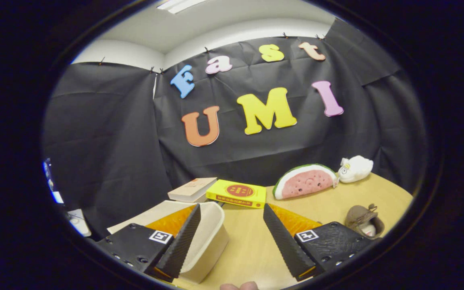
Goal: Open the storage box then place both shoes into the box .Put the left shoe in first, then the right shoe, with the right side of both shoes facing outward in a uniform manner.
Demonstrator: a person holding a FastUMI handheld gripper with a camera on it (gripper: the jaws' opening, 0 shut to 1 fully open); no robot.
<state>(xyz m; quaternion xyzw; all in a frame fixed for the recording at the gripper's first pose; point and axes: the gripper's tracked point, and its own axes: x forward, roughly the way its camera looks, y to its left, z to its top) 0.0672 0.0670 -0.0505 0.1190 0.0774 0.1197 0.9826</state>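
My gripper (232, 213) is open, with nothing between its fingers. A cream storage box (208, 241) stands on the wooden table (248, 245), partly behind the left finger (185, 237); its lid looks open, lying back toward the left. A brown shoe (364, 220) lies on the table beyond the right finger (284, 241), its opening turned toward me. A fingertip of a person's hand (240, 286) shows at the near edge of the table.
A yellow book (238, 193) and a pale book (192, 189) lie at the back of the table. To their right are a watermelon-slice plush (305, 181) and a white plush toy (355, 168). The table's edge curves round at the right.
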